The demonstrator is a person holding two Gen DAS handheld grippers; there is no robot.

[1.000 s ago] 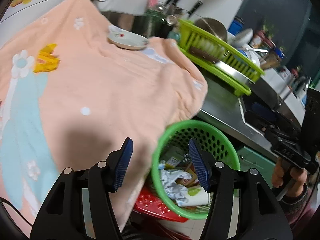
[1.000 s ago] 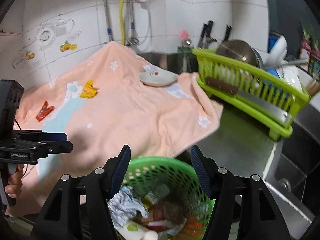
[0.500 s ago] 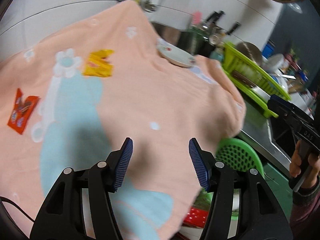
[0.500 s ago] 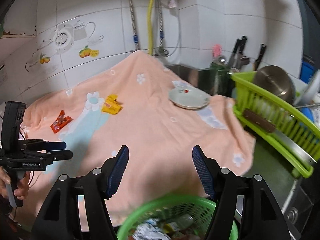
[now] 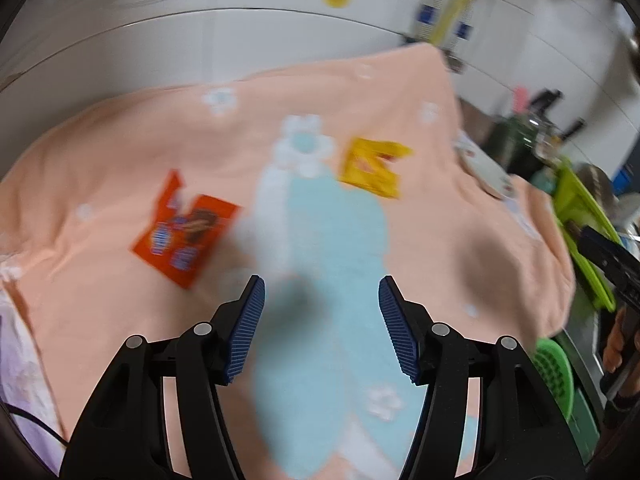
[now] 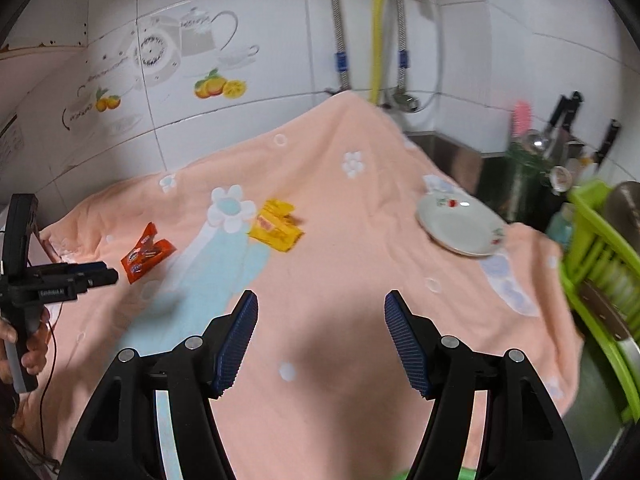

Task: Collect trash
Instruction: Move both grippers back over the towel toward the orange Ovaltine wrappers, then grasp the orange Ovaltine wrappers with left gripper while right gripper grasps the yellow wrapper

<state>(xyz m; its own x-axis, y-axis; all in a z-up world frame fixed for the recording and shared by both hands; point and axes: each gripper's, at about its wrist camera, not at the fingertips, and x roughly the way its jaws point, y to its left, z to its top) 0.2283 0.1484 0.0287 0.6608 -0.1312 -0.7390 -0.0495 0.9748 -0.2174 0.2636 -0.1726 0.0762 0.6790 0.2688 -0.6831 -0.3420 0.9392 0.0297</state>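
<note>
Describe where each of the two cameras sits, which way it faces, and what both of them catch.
Left wrist: sits on the left gripper, open, facing down onto the peach towel; the right gripper and its hand show at the right edge.
Right wrist: sits on the right gripper, open, facing the tiled wall across the towel; the left gripper and its hand show at left.
Shared: orange wrapper, yellow wrapper, white plate, green dish rack.

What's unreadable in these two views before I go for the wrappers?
- Orange wrapper print: left wrist view, motion-blurred.
- Yellow wrapper lettering: right wrist view, too small.
- Green trash basket: left view, cut by the towel edge; contents hidden.
- Dish rack contents: right view, blurred.
</note>
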